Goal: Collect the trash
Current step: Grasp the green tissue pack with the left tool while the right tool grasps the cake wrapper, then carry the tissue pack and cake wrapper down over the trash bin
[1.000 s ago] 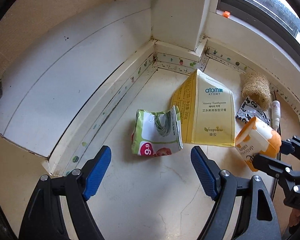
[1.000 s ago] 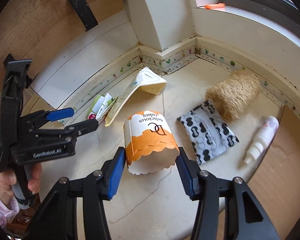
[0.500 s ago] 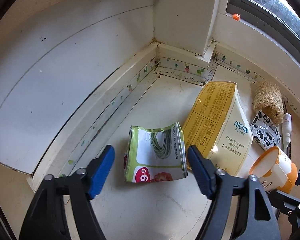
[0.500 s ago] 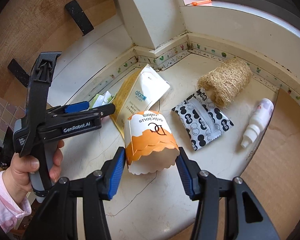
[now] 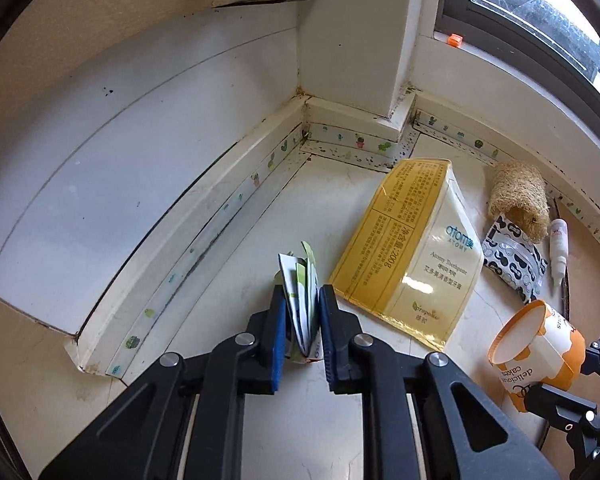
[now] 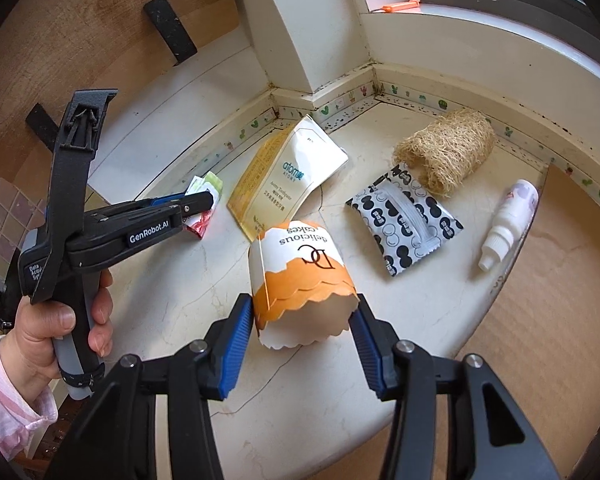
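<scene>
A green and white snack wrapper stands crumpled upright on the pale stone counter. My left gripper is shut on it, blue pads squeezing its folds. In the right wrist view the same wrapper pokes out past the left gripper, which a person's hand holds. An orange and white paper cake cup hangs above the counter between the pads of my right gripper, whose jaws are closing tighter on it. The cup also shows at the lower right of the left wrist view.
A yellow toothpaste pouch lies beside the wrapper. Right of it are a black and white tissue pack, a loofah and a small white spray bottle. Walls and a window sill ring the counter; brown cardboard lies at the right.
The left jaws have closed on the wrapper and crushed it narrow. My right gripper has risen with the cake cup, so the counter looks farther away.
</scene>
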`<state>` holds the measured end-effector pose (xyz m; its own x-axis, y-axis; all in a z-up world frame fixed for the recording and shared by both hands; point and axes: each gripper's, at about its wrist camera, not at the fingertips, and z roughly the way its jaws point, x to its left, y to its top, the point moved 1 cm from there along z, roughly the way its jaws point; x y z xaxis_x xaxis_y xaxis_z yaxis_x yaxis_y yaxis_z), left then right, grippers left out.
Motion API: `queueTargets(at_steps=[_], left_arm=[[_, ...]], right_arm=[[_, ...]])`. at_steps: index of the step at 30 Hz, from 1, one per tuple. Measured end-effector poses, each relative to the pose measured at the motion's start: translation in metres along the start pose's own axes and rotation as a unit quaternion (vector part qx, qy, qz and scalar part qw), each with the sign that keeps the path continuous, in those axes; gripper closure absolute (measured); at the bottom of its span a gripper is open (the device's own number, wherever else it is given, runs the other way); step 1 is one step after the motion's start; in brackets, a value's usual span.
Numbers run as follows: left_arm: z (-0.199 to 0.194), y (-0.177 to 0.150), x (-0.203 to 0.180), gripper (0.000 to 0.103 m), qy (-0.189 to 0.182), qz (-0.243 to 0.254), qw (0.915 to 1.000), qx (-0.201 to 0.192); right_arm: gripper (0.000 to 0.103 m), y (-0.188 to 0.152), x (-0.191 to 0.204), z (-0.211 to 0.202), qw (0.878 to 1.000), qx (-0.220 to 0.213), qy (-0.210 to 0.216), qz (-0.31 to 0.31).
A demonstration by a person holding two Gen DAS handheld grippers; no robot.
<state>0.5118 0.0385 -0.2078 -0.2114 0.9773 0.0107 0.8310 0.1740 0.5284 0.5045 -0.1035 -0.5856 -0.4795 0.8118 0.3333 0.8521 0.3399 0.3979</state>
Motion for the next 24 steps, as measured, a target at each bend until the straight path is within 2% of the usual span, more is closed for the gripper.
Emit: queueTargets(at_steps=[8,16,24], left_arm=[[-0.061,-0.031,-0.013,0.091,-0.032,0.027,0.9991,-0.008],[-0.16,-0.07,-0.029,0.091,-0.077,0.052,0.9953,-0.026],[-0.254,-0.127,-0.037,0.091,-0.139,0.068,0.9875,-0.027]], right_arm=[[0.056,-0.014,0.025,-0.044,1.0,-0.013,0.001,-0.005],[0.057,-0.04,0.051,-0.102,1.0,-0.028,0.01,-0.006],[0.057,-0.094,0.095,-0.191,0.999,-0.047,0.021,-0.004]])
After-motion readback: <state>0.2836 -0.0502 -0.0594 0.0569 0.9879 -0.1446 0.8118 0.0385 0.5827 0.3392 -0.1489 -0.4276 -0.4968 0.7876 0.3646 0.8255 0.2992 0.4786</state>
